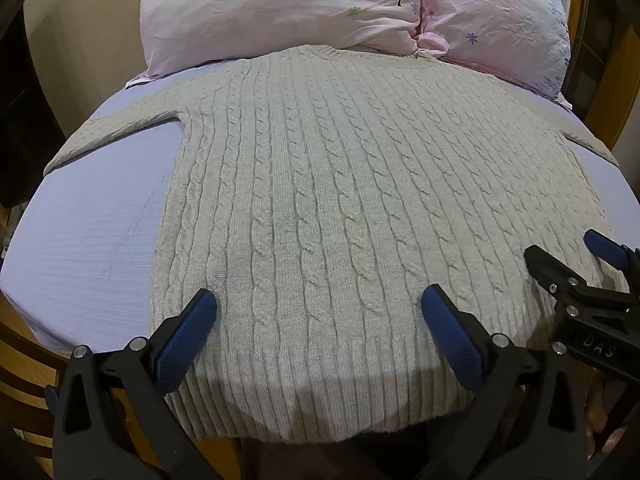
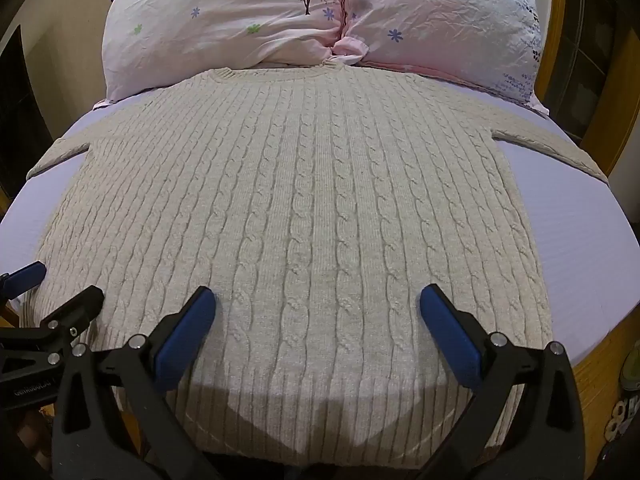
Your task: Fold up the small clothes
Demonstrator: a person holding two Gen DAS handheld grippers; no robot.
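Lying flat and fully spread on the pale lilac bed sheet [image 1: 80, 240], the cream cable-knit wool sweater [image 1: 320, 184] showed no fold made at all: body smooth, neckband up by the pillows, both sleeves stretched out sideways, ribbed hem nearest the cameras and hanging slightly over the bed's edge. Judged as the very start of the task, with every fold left to make: sleeves in, sides over, hem up to collar. Left claw [image 1: 320, 304] spread wide and empty, blue textured pads poised above the hem's left half; right claw [image 2: 318, 304] likewise gaping and empty above the right half, neither seen pinching the knit. Thick, soft, raised rope-like cables running lengthwise, plain ribbing at hem and neck; likely heavy and limp, apt to sag when lifted. Behind, two crinkled pink cotton pillows [image 2: 224, 24] printed with small flowers and a tree, touching the collar; honey-coloured wooden bed frame [image 2: 600, 96] at the edges.
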